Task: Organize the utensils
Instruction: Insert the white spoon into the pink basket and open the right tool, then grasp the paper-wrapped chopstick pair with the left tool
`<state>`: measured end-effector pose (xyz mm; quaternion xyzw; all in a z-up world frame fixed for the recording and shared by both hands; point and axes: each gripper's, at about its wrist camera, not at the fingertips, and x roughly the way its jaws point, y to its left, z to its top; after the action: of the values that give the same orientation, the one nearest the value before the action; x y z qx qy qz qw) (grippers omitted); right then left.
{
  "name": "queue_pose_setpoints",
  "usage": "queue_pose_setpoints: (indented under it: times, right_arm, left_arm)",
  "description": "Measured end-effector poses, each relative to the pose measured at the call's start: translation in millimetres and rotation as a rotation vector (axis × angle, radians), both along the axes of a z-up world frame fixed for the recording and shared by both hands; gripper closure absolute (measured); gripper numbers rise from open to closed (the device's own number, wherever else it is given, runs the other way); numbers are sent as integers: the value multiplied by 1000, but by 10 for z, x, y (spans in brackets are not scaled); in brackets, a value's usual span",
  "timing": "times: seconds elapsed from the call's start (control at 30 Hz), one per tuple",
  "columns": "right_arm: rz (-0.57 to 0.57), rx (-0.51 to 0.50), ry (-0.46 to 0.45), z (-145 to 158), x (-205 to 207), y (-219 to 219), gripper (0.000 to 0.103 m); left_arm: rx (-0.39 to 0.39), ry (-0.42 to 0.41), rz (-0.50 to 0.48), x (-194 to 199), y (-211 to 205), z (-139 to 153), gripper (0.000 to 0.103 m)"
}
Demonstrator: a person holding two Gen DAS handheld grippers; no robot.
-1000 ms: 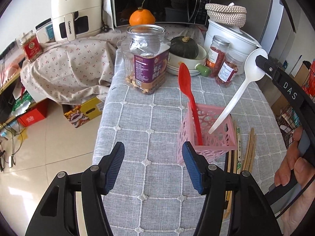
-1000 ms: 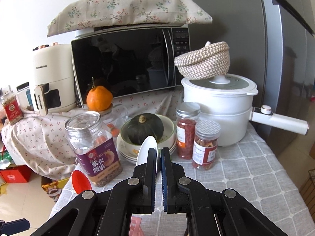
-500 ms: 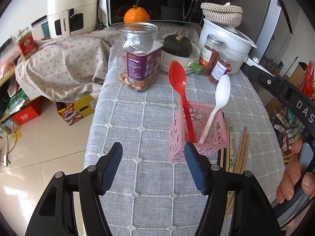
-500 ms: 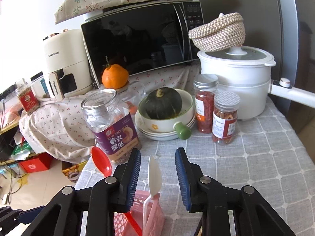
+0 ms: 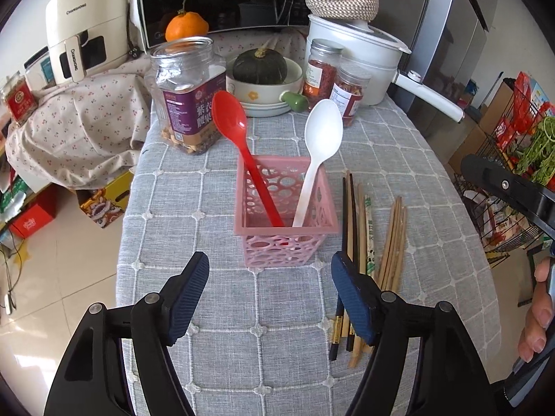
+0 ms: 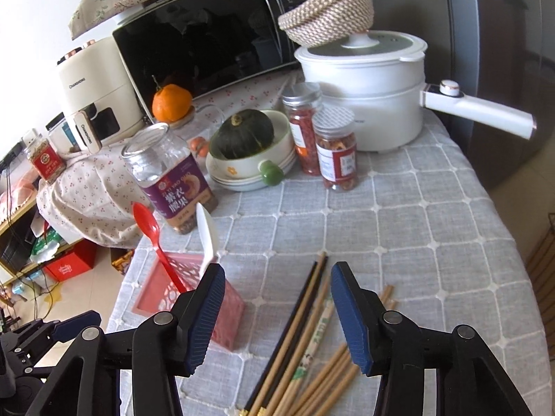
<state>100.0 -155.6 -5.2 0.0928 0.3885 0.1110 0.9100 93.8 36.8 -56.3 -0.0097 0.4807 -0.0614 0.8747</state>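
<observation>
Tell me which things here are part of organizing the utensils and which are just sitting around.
Part of the job: pink basket, red spoon, white spoon, chopsticks.
Just sitting around: nut jar, pumpkin bowl, spice jars, white pot.

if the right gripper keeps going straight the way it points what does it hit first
Most likely the chopsticks lying on the table; the right gripper, jaws opening and empty, aims at their upper ends. Depth is unclear.
</observation>
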Motion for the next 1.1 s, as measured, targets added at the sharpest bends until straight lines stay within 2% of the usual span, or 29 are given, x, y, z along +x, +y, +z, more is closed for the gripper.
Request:
queue_pose_setpoints:
  times: [0.23, 0.4, 0.47, 0.6, 0.73, 0.83, 1.1]
  right_arm:
    - [-57, -19, 120, -192, -58, -442, 36]
    - [-101, -14, 232, -403, -37, -759, 35]
    - [-112, -10, 264, -465, -29, -862, 35]
    - [-122, 3, 297, -525, -20, -994, 35]
    - [-123, 22, 317, -555, -2, -1067, 35]
    - [-117, 20, 318, -559, 1, -1088, 35]
    - [-113, 9, 336, -614, 55, -1167, 35]
  left_arm:
    - [5, 53, -93, -18, -441, -100, 27]
    - [-32, 112, -160, 12, -754, -200, 28]
    - [-63, 141, -188, 45, -894, -242, 36]
    - [-63, 197, -229, 211, -1199, -361, 72]
    - [-58, 241, -215, 483, -1349, -533, 88]
    - [-40, 263, -190, 673, -1406, -674, 92]
    - [30, 304, -147, 1021, -1486, -940, 93]
